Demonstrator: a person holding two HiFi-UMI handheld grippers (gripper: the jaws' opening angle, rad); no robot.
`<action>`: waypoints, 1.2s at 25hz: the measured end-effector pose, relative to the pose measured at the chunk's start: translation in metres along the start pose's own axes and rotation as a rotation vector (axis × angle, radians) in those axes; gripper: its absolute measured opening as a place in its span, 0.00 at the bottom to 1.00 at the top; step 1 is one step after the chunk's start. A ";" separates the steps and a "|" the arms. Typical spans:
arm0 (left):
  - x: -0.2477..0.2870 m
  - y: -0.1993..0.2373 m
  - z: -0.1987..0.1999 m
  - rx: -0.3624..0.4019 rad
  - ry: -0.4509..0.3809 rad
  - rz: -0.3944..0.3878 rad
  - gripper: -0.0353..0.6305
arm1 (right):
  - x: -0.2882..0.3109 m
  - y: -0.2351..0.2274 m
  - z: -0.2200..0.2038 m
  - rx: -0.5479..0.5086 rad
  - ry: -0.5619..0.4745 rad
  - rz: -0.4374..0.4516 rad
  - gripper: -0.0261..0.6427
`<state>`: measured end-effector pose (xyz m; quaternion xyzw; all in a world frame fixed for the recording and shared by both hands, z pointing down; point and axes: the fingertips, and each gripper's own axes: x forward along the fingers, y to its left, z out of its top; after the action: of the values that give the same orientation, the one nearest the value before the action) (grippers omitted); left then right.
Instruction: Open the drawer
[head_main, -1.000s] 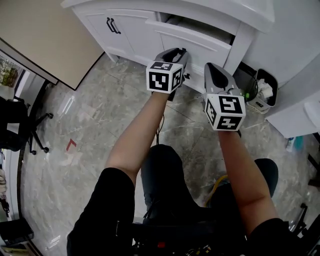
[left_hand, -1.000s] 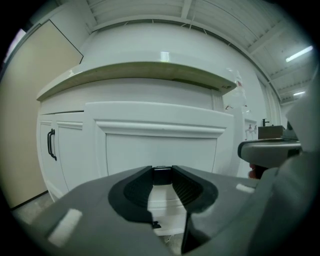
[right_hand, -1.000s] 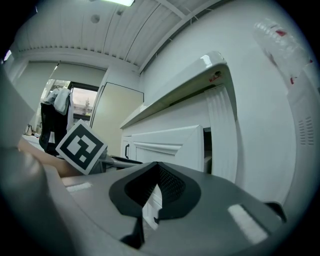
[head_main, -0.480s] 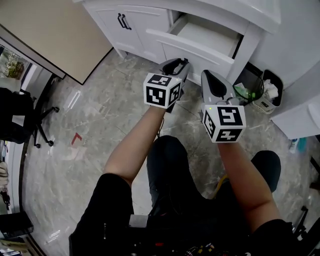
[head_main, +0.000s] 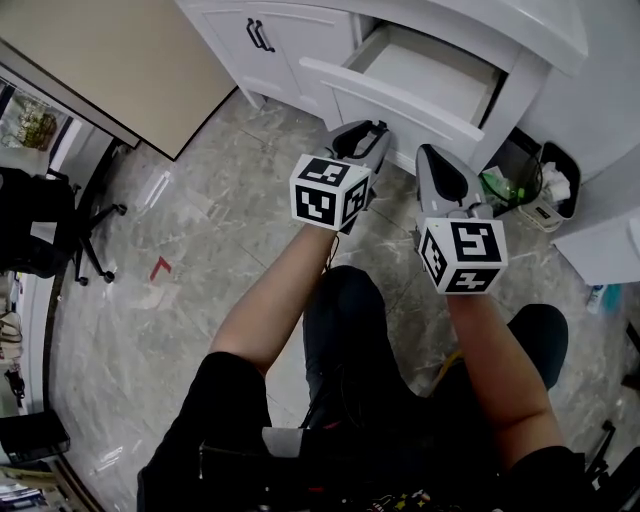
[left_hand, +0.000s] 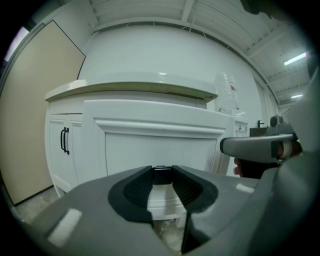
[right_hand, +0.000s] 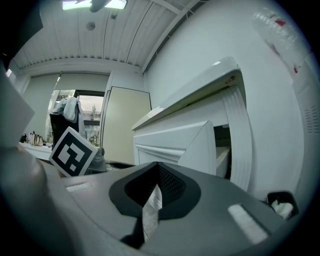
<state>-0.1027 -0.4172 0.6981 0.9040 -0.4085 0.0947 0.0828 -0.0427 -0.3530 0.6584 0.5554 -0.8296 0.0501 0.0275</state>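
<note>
- The left tongs (left_hand: 161, 172) stand a little apart. Only the white drawer front and some floor show through the narrow gap, and they grip nothing.
- The right tongs (right_hand: 157, 167) are closed tip to tip, with a thin sliver of light lower down, and they are empty.
- In the head view the left tongs (head_main: 368, 130) and right tongs (head_main: 437, 155) sit side by side, the right at 3 o'clock of the left. Both point toward 12 o'clock.
- The drawer (head_main: 400, 95) lies just beyond both tips, at 12 to 1 o'clock. It is pulled well out of the white cabinet (head_main: 300, 60), its pale inside bare to view. Neither pair has hold of it.
- The left gripper view faces the drawer (left_hand: 160, 140) squarely, and the right gripper view sees its corner (right_hand: 175, 140).
- The black door handles (head_main: 260, 35) are at 10 o'clock of the drawer.
- A waste bin (head_main: 550, 185) stands on the grey floor (head_main: 200, 250) at 3 o'clock of the right tongs.
</note>
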 end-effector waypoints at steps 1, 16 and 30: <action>0.001 0.000 0.000 0.001 -0.001 0.002 0.26 | 0.001 -0.001 -0.001 0.002 0.001 0.005 0.07; -0.079 -0.024 0.191 0.011 -0.040 0.141 0.06 | -0.018 0.016 0.168 0.021 0.117 0.099 0.07; -0.199 -0.069 0.467 0.013 -0.103 0.118 0.06 | -0.082 0.053 0.454 0.020 0.042 0.013 0.07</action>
<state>-0.1315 -0.3340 0.1928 0.8827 -0.4640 0.0553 0.0499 -0.0556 -0.3096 0.1959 0.5491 -0.8319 0.0702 0.0389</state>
